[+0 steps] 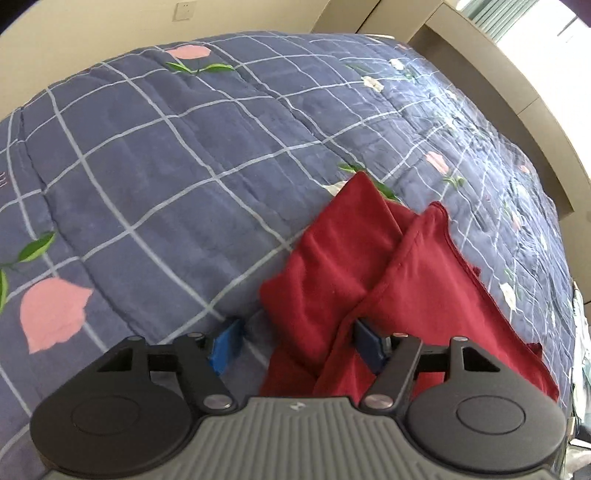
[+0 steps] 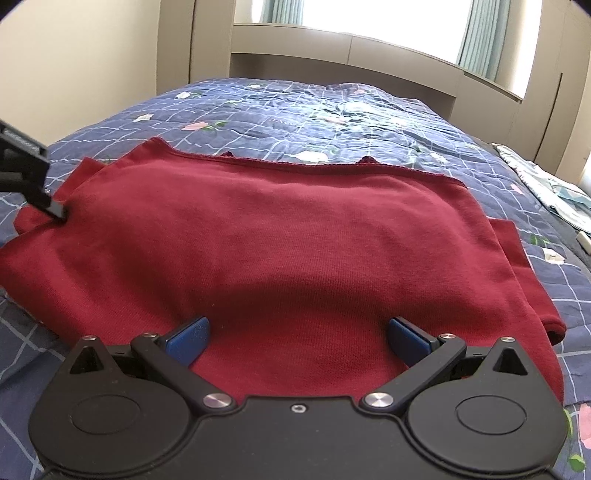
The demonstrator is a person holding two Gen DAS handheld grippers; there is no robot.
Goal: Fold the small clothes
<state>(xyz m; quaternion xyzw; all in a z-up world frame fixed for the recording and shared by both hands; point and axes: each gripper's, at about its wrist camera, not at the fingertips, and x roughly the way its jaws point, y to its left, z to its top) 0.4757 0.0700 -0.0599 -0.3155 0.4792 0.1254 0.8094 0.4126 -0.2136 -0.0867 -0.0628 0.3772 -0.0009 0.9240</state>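
A dark red garment lies spread on the bed, its scalloped hem along the far side. My right gripper hovers over the garment's near edge, open, both blue pads wide apart on the cloth. In the left wrist view the same red garment shows a folded sleeve part on its left side. My left gripper is open around that fold: the right pad is tucked under a flap, and the left pad stands clear over the quilt. The left gripper also shows at the garment's left end.
The bed is covered by a blue checked quilt with pink flowers and green leaves. A beige headboard and bright window stand behind. A light patterned cloth lies at the bed's right edge. A wall runs along the left side.
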